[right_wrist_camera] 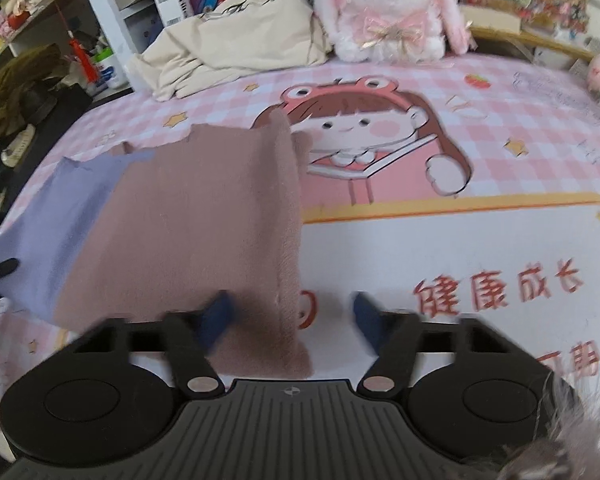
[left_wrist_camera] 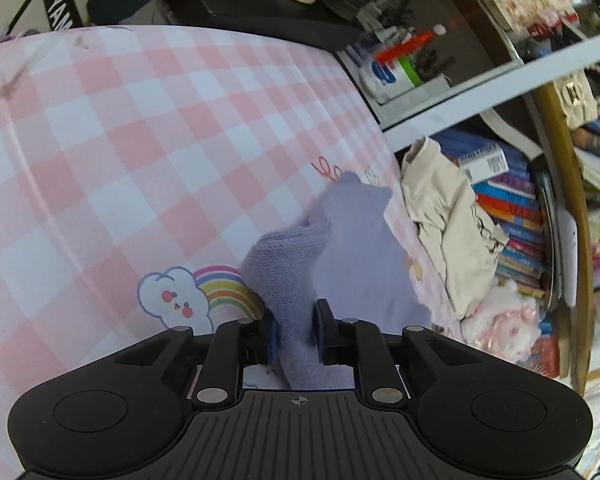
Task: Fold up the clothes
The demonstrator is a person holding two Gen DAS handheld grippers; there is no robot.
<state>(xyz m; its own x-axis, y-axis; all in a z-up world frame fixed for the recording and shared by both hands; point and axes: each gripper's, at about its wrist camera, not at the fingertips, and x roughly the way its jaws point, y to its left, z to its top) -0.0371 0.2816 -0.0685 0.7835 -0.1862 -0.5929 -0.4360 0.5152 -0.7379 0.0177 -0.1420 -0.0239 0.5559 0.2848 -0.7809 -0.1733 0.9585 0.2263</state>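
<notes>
My left gripper (left_wrist_camera: 296, 330) is clenched on a bunched fold of the lavender cloth (left_wrist_camera: 352, 248), which rises from between the two pads and spreads out ahead over the pink checked bedsheet (left_wrist_camera: 140, 128). A cloud-and-rainbow print (left_wrist_camera: 196, 298) shows on the sheet just left of the pinched fabric.

My right gripper (right_wrist_camera: 290, 318) is released, its blue-padded fingers (right_wrist_camera: 220, 316) spread wide. The brown cloth (right_wrist_camera: 196, 232) lies flat on the bed, its near edge draped across my left-hand finger and reaching into the gap; the other finger stands clear of it over the sheet. The lavender cloth (right_wrist_camera: 56, 224) peeks out from beneath the brown one on its left side.

Beyond, a cream garment (right_wrist_camera: 236, 44) is heaped near the bed's far edge beside a white plush rabbit (right_wrist_camera: 388, 12), with shelves of books (left_wrist_camera: 512, 208) behind.
</notes>
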